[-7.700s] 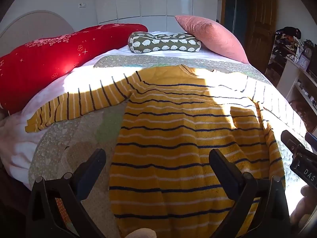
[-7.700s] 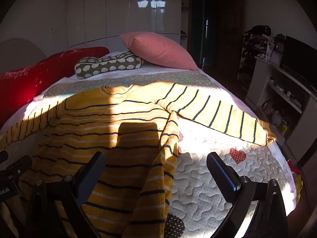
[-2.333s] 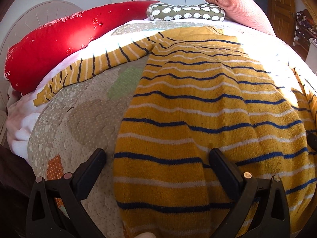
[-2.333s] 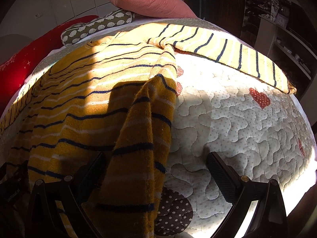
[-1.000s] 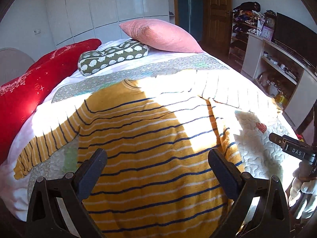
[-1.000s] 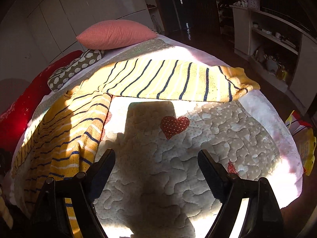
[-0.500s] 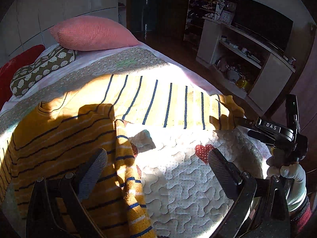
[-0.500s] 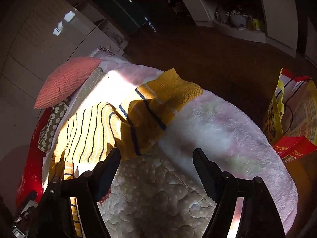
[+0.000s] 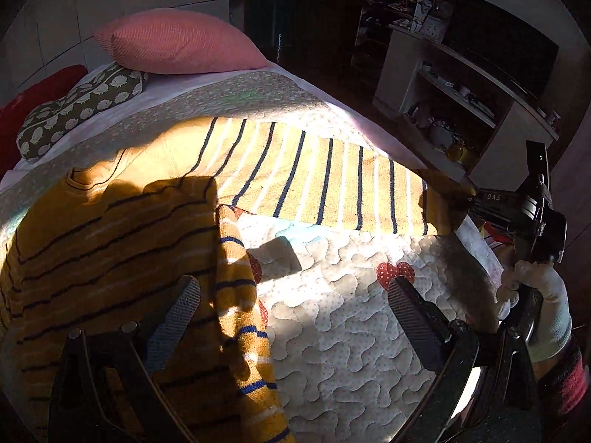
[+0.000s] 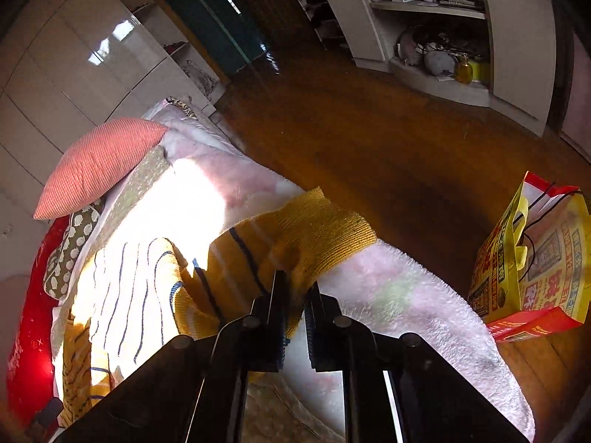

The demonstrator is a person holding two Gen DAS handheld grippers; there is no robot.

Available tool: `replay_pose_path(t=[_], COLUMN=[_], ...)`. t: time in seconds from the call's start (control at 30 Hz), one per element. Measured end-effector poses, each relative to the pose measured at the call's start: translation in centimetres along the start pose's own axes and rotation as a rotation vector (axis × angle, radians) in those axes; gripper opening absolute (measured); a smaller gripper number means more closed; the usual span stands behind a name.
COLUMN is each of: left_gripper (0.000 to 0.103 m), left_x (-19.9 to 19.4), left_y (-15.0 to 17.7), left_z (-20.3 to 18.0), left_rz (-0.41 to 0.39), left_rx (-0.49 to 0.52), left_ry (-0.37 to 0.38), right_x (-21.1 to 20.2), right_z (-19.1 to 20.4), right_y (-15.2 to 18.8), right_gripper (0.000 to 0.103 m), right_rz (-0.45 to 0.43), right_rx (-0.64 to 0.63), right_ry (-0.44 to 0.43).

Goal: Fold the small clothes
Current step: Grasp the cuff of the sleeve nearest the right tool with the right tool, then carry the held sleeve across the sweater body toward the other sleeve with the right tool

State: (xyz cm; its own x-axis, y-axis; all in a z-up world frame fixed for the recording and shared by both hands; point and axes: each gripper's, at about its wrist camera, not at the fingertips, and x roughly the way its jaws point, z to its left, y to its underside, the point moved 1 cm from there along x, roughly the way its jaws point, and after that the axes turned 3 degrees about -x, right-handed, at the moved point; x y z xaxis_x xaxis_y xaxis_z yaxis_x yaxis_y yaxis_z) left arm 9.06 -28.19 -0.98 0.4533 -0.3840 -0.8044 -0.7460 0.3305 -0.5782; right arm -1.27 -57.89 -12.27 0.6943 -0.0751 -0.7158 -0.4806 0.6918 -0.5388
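The right claw (image 10: 293,306) is closed on the cuff of the yellow striped sweater (image 10: 295,243) at the bed edge (image 10: 406,295). The left claw (image 9: 291,302) is held wide above the sweater body, gripping nothing.

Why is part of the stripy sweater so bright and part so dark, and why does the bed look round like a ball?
Left wrist view: sunlight bleaches the sweater sleeve, while a dark shadow falls on its body; the fisheye lens bulges the quilt. Right wrist view: glare whites out the sleeve beside the right gripper, and the corners go black.

Harsh sun patches, deep shadows, glare; fisheye warp w/ dark corners.
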Motion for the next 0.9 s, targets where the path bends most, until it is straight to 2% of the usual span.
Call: replay_pose_path(t=[0.1, 0.23, 0.33, 0.43, 0.5, 0.57, 0.73, 0.9], left_gripper=[0.102, 0.102, 0.102, 0.102, 0.102, 0.102, 0.102, 0.102], left_x=[-0.3, -0.3, 0.2, 0.3, -0.4, -1.5, -4.9, -8.6], left_y=[-0.7, -1.5, -1.3, -1.2, -0.9, -0.3, 1.5, 3.3], left_z=[0.5, -0.9, -1.9, -1.5, 0.2, 2.6, 9.1, 16.1], left_rz=[-0.004, -0.036, -0.024, -0.004, -0.008, -0.022, -0.087, -0.155], left_rx=[-0.004, 0.053, 0.056, 0.003, -0.061, -0.115, -0.183, -0.281], left_ry=[-0.003, -0.013, 0.027, 0.068, 0.087, 0.069, -0.039, -0.139], right_x=[-1.2, -2.7, -3.8, -5.2, -6.1, -6.9, -7.3, -5.8], right_z=[1.1, 2.8, 4.1, 6.3, 8.3, 10.9, 18.8, 26.7], right_y=[0.1, 0.3, 0.1, 0.0, 0.2, 0.7, 3.6, 7.8], right_gripper=[0.007, 0.007, 0.007, 0.007, 0.007, 0.007, 0.007, 0.007], right_rz=[-0.022, -0.034, -0.026, -0.022, -0.016, -0.016, 0.008, 0.088], right_rx=[-0.040, -0.093, -0.109, -0.144, -0.175, -0.228, -0.363, -0.457], right_ry=[-0.020, -0.067, -0.132, -0.193, -0.233, -0.265, -0.339, -0.428])
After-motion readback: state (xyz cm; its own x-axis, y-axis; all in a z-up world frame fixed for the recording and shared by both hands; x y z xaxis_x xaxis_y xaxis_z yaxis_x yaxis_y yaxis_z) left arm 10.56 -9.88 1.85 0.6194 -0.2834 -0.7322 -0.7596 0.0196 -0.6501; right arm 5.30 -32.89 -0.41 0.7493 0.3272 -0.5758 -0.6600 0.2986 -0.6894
